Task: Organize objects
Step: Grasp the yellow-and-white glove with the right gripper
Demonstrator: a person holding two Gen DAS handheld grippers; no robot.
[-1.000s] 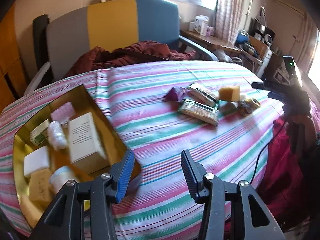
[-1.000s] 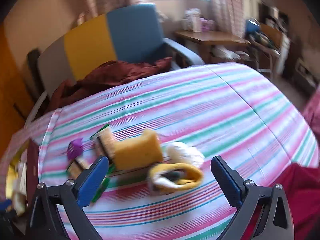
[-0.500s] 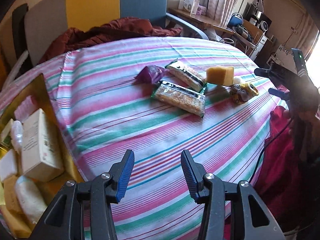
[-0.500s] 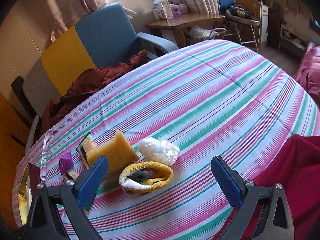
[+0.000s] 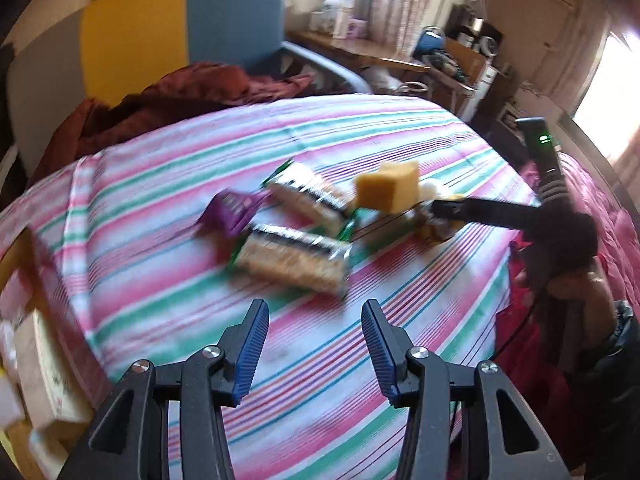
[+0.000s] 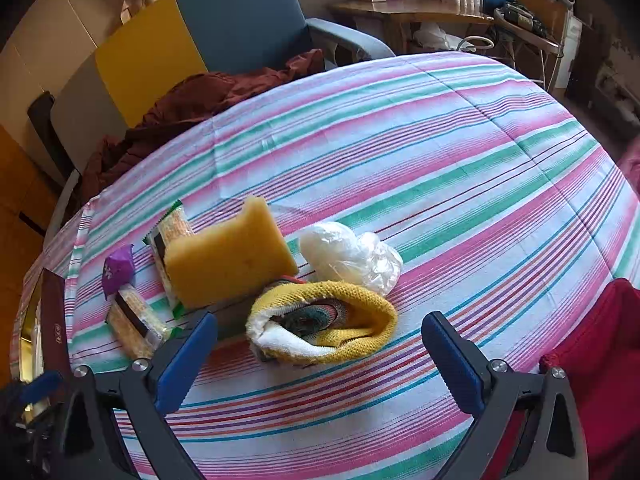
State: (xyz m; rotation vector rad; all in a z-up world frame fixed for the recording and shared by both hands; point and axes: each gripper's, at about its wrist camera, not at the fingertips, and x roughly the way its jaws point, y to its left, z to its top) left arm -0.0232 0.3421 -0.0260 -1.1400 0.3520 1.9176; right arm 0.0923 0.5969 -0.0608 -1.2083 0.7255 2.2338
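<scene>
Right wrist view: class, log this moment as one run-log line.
left gripper: open, empty | right gripper: open, empty, above yellow knit roll | sponge, white bag: on striped cloth

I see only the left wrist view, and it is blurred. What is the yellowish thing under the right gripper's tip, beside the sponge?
Observer: A rolled yellow knitted cloth with a white lining, lying on the tablecloth.
Operator: Is the right gripper closed on it?
Observer: No. The right gripper is open wide and grips nothing.
Operator: Is anything behind the cloth?
Observer: A white plastic-wrapped bundle, just right of the sponge.
</scene>
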